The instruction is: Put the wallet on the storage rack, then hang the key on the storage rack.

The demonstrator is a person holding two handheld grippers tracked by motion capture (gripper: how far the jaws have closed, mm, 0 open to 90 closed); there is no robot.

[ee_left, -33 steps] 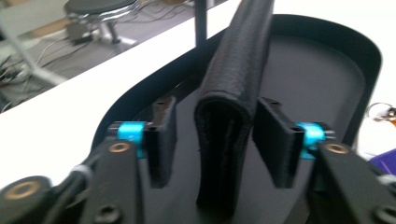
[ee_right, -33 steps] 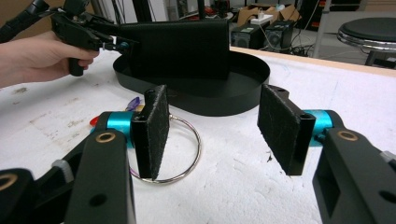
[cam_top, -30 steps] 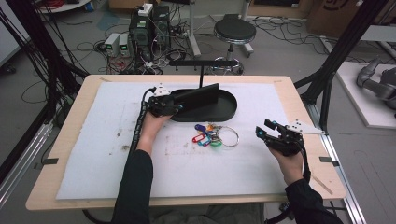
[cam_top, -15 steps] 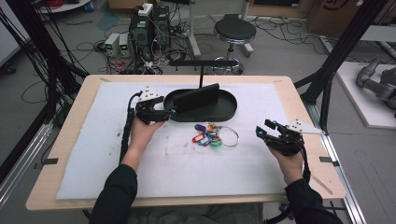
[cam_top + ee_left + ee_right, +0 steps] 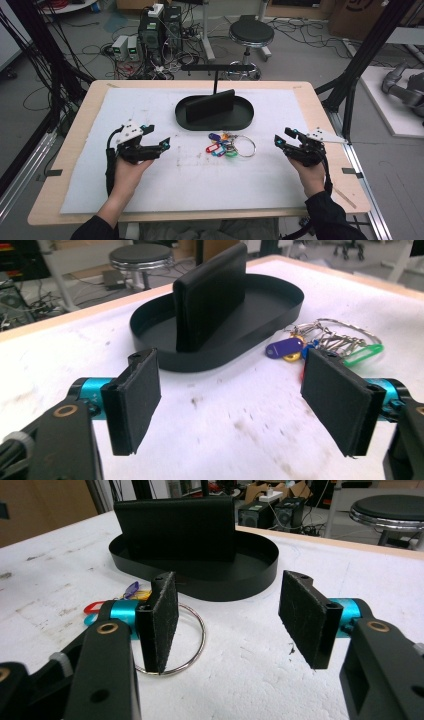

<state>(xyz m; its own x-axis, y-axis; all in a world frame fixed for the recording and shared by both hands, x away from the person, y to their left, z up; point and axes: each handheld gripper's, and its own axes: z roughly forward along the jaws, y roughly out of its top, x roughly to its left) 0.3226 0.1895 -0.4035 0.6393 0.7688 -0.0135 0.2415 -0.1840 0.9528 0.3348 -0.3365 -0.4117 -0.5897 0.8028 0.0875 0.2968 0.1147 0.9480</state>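
A black oval tray sits at the middle back of the white mat, with a black flat block standing upright in it. Just in front lies a key ring with several coloured tags. My left gripper is left of the keys and points right. Its jaws have just been opening and are wide, with nothing between them. The left gripper view looks past my left gripper to the tray, block and tags. My right gripper stands open right of the ring, and the right gripper view has the ring just beyond its left pad.
A black T-shaped stand rises behind the tray. The white mat covers most of the wooden table. A stool, computers and cables are on the floor beyond the far edge.
My left gripper has drawn away from the tray's left end, leftward and toward the near edge, and its jaws have spread wider. The right gripper has stayed put.
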